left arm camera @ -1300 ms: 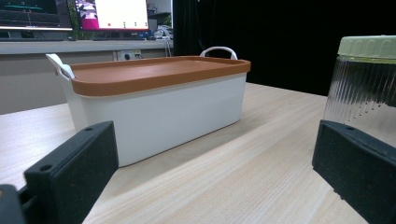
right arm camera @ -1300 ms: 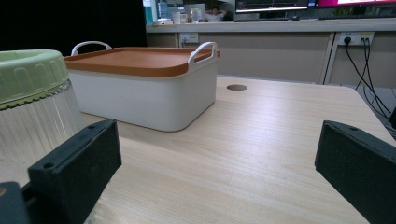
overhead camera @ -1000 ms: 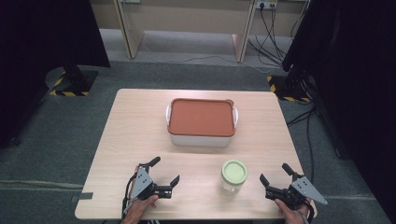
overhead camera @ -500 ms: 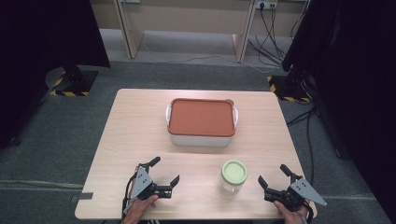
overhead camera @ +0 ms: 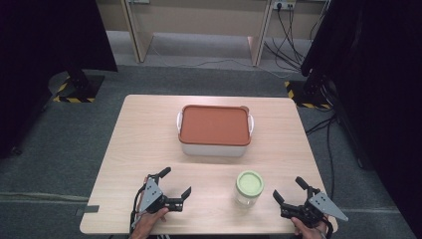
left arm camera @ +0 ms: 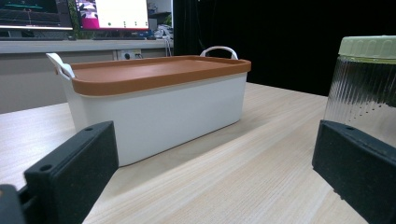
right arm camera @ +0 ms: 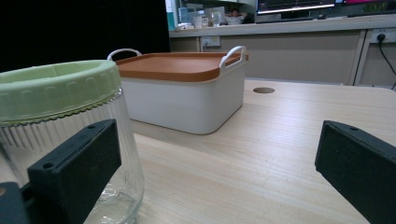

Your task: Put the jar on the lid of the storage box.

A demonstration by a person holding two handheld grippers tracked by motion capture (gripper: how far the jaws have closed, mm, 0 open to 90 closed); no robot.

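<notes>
High view: a glass jar with a pale green lid stands upright near the front edge of the wooden worktop. All positions follow from the jar. The left gripper rests on the worktop well to the jar's left, its fingers spread apart and grasping nothing. The right gripper lies just to the jar's right, nearer than the left one, its fingers likewise spread and holding nothing; neither gripper touches the jar. Behind the jar, toward the far side of the worktop and slightly left, sits a white box closed by a brown lid, with white handles at both ends.

Left gripper view: the ribbed jar appears at the right edge, beyond the right finger, with the box ahead.

Right gripper view: the jar stands close behind the left finger, the box farther back.
</notes>
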